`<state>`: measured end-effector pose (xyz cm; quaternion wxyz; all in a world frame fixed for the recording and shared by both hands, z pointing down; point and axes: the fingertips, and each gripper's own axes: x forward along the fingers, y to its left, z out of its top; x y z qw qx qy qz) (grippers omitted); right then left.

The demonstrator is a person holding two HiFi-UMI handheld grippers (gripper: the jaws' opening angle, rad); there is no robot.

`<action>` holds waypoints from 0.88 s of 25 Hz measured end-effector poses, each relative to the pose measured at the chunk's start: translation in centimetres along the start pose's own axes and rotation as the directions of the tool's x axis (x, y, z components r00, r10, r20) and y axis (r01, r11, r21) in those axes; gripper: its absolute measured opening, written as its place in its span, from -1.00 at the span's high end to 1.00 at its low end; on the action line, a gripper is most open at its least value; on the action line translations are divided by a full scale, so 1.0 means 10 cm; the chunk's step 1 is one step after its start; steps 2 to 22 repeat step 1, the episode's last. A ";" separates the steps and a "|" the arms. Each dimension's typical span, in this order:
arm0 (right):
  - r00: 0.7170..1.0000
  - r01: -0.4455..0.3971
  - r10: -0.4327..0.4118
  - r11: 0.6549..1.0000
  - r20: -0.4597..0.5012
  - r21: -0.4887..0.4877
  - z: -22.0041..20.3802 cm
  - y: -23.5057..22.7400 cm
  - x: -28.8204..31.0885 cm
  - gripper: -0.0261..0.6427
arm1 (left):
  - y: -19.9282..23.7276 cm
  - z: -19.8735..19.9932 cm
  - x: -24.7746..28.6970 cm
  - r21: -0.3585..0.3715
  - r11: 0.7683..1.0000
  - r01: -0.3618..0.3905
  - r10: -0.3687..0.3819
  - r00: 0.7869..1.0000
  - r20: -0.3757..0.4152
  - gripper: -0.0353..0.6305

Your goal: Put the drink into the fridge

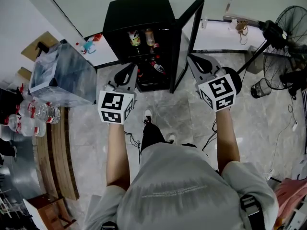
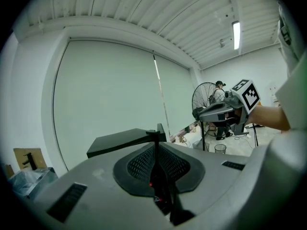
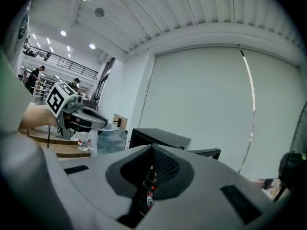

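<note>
Inside the open fridge (image 1: 139, 8), far ahead, drink bottles (image 1: 135, 37) stood on a shelf. Smooth and probably weighty, one would want clamping mid-body. Nearer, the left hand-held gripper (image 1: 131, 70) and right hand-held gripper (image 1: 194, 59) were closed, empty.

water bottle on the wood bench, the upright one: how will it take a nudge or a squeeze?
The bottle stands tall and narrow, so a push high up would likely tip it, and its round body would probably then roll. Its clear wall looks like thin plastic, so a hard squeeze may dent it. The fill level can't be read, so its weight is uncertain.
</note>
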<state>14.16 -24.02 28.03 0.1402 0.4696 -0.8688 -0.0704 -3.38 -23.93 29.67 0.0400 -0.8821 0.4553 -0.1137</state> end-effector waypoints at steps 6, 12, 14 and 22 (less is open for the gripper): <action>1.000 0.001 -0.001 1.000 -0.002 0.001 -0.01 0.00 0.01 0.92 | 0.00 -0.01 0.01 0.001 1.000 0.001 -0.001 1.000 -0.001 0.80; 1.000 0.001 -0.001 1.000 -0.002 0.001 -0.01 0.00 0.01 0.92 | 0.00 -0.01 0.01 0.001 1.000 0.001 -0.001 1.000 -0.001 0.80; 1.000 0.001 -0.001 1.000 -0.002 0.001 -0.01 0.00 0.01 0.92 | 0.00 -0.01 0.01 0.001 1.000 0.001 -0.001 1.000 -0.001 0.80; 1.000 0.001 -0.001 1.000 -0.002 0.001 -0.01 0.00 0.01 0.92 | 0.00 -0.01 0.01 0.001 1.000 0.001 -0.001 1.000 -0.001 0.80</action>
